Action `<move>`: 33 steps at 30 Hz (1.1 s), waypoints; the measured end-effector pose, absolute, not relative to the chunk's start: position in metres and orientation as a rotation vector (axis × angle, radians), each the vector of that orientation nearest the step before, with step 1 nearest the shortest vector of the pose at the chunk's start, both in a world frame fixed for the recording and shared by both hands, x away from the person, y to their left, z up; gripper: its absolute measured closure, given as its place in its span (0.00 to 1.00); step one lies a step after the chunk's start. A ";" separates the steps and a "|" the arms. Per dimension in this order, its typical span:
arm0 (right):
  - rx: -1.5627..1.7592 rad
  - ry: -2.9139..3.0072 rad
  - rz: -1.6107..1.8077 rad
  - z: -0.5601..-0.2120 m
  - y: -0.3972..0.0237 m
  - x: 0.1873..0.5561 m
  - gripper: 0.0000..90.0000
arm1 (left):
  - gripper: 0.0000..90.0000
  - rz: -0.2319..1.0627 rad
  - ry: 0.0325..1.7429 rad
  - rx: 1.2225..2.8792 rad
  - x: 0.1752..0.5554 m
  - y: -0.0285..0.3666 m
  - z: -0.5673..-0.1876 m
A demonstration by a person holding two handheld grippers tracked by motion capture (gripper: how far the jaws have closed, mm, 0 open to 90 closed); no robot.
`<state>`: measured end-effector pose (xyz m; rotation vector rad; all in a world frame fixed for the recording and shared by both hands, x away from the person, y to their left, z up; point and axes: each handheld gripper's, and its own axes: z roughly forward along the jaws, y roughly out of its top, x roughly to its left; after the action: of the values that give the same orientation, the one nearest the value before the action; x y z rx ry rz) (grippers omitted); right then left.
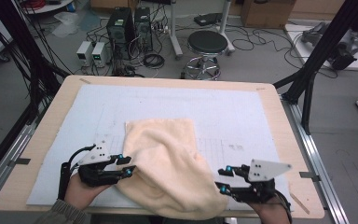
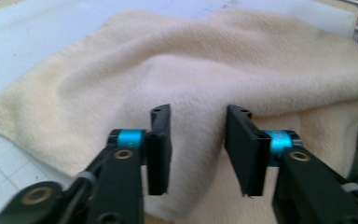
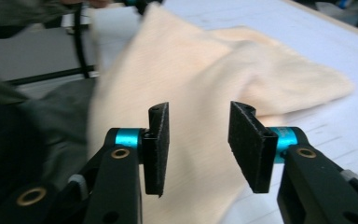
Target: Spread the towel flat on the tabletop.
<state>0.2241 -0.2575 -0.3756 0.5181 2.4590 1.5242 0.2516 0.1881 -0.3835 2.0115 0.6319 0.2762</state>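
A cream towel (image 1: 168, 163) lies rumpled on the pale mat (image 1: 168, 100), its near part bunched and reaching over the table's front edge. At the towel's left edge is my left gripper (image 1: 126, 165), its jaws apart. In the left gripper view the left gripper (image 2: 198, 140) stands open, with the towel (image 2: 214, 60) heaped just beyond the pads. My right gripper (image 1: 223, 178) sits at the towel's right near corner. In the right gripper view the right gripper (image 3: 198, 140) is open too, and the towel (image 3: 191, 65) spreads behind the gap. Neither pair of pads presses on cloth.
The mat covers most of the wooden table (image 1: 279, 116). Black frame posts (image 1: 317, 51) stand at the table's right and left sides. Beyond the far edge, on the floor, are a stool (image 1: 207, 44), computer towers (image 1: 121, 25) and cables.
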 end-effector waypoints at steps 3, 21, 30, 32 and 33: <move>0.552 2.486 1.493 -0.383 -0.242 0.253 0.57 | 0.56 0.266 0.629 2.026 0.267 0.180 -0.392; 0.636 2.775 1.385 -0.431 -0.193 0.310 0.92 | 0.89 0.123 0.668 2.167 0.295 0.163 -0.417; 0.665 2.527 1.465 -0.365 -0.254 0.292 0.93 | 0.90 0.180 0.634 2.026 0.305 0.143 -0.371; 0.652 2.486 1.464 -0.347 -0.263 0.286 0.93 | 0.90 0.202 0.602 2.019 0.303 0.137 -0.358; 0.627 2.477 1.455 -0.339 -0.265 0.282 0.93 | 0.90 0.210 0.589 2.024 0.301 0.136 -0.355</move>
<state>0.2822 -0.2649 -0.3390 0.6265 2.4771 1.4551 0.3009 0.1361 -0.3547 2.0240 0.5894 0.2101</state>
